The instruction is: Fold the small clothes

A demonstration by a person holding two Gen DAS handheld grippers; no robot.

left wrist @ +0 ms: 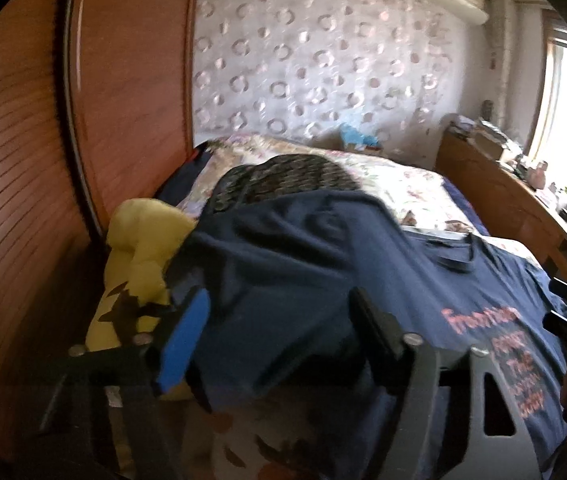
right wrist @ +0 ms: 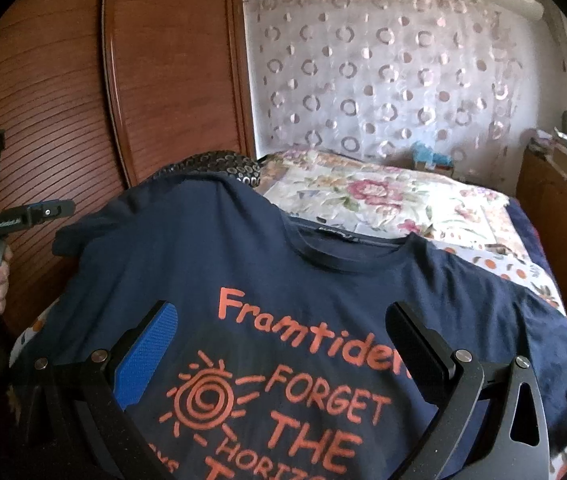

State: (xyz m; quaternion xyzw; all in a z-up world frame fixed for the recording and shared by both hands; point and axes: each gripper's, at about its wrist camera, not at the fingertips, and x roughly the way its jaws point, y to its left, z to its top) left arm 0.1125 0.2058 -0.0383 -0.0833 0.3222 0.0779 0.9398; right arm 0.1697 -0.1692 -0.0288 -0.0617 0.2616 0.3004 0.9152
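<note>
navy T-shirt [right wrist: 323, 280] flat on bed [right wrist: 383, 196], print up | left claw [left wrist: 279, 332] + right claw [right wrist: 279, 344] both released, over shirt | risk: left sleeve snags on yellow plush [left wrist: 139, 248] → crooked fold

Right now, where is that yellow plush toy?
The yellow plush toy shows only in the left wrist view, wedged between the wooden wardrobe and the navy printed T-shirt.

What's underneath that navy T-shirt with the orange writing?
The navy T-shirt lies spread on a floral bedspread. A dark patterned garment pokes out beyond its far edge, and something yellow shows at its left. How far they run under it is covered.
</note>
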